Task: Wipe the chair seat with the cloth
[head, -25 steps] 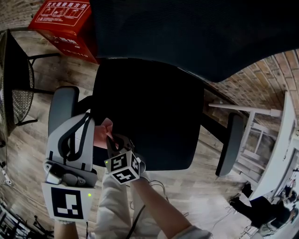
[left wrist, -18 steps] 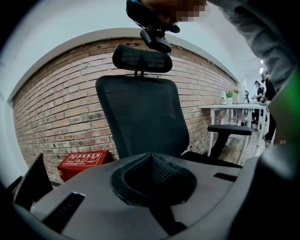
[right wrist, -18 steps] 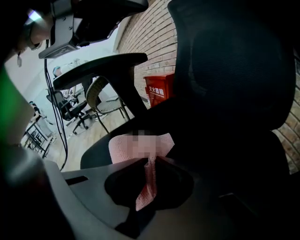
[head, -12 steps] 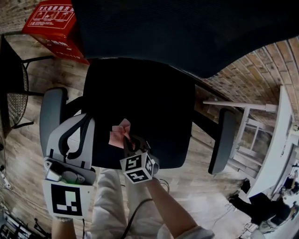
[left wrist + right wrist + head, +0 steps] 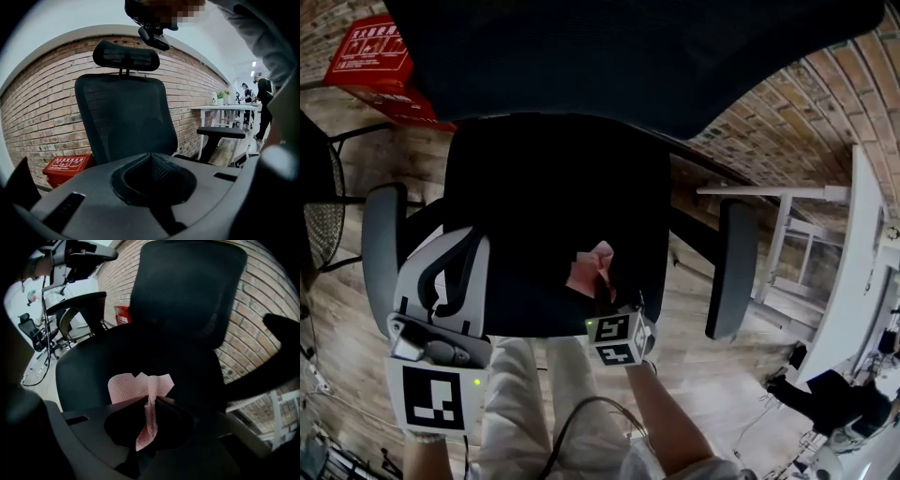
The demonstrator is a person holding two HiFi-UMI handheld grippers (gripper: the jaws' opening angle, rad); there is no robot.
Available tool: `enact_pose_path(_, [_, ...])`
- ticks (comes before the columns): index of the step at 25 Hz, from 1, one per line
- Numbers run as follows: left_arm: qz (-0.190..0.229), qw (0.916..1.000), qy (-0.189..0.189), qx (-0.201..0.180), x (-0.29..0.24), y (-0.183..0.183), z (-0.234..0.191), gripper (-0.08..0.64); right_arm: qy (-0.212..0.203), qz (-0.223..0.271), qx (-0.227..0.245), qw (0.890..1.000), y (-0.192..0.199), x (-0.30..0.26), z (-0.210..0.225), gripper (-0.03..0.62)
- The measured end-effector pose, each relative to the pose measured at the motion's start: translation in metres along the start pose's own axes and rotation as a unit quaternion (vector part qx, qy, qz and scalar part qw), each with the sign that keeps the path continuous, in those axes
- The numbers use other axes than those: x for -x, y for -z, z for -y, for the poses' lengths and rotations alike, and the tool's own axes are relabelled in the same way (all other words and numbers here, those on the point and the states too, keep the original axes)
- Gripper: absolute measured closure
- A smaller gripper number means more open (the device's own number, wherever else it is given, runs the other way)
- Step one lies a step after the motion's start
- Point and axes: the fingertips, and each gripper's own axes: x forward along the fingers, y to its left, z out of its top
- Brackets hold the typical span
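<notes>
A black office chair fills the head view, its seat [image 5: 553, 206] dark and flat below the backrest. A pink cloth [image 5: 589, 270] lies against the seat near its front right part, pinched in my right gripper [image 5: 602, 292], which is shut on it. In the right gripper view the cloth [image 5: 140, 386] fans out over the seat [image 5: 103, 362] ahead of the jaws, with a strip hanging down between them. My left gripper [image 5: 441, 281] is held off the seat's front left corner, beside the left armrest [image 5: 380, 234]. Its jaws are closed together with nothing between them [image 5: 151, 161].
A red box [image 5: 375, 66] stands on the wooden floor at the back left, next to a black wire chair [image 5: 323, 206]. The right armrest [image 5: 727, 267] juts out at the right, and beyond it a white table frame [image 5: 806, 244] lines the brick wall. My trouser legs [image 5: 534, 403] stand just before the seat's front edge.
My right gripper has carried the pink cloth to the right across the front of the seat, from its left part to its right part. The left gripper has stayed about where it was.
</notes>
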Motion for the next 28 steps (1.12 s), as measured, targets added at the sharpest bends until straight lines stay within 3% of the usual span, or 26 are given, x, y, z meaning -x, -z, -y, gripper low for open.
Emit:
enact_pose_path(9, [0.007,0.9999,0.012,0.001,-0.008,-0.013,0.012,0.541,0.061,-0.036,-0.021,0.997,0.055,0.036,0.059,0.537])
enact_pose_path(16, [0.01,0.9999,0.003,0.002,-0.002,-0.013,0.003,0.541,0.07,-0.039,-0.032,0.996,0.057,0.037,0.059,0.537])
enact_pose_path(21, [0.014,0.9998,-0.015,0.001,0.008,-0.009,-0.015,0.541,0.029,-0.029,-0.002,0.999,0.041,0.023,0.02,0.537])
enact_pose_path(28, [0.014,0.9996,-0.025,0.004,0.025,-0.002,-0.032,0.541,-0.07,-0.009,0.083,0.994,0.01,0.011,-0.082,0.537])
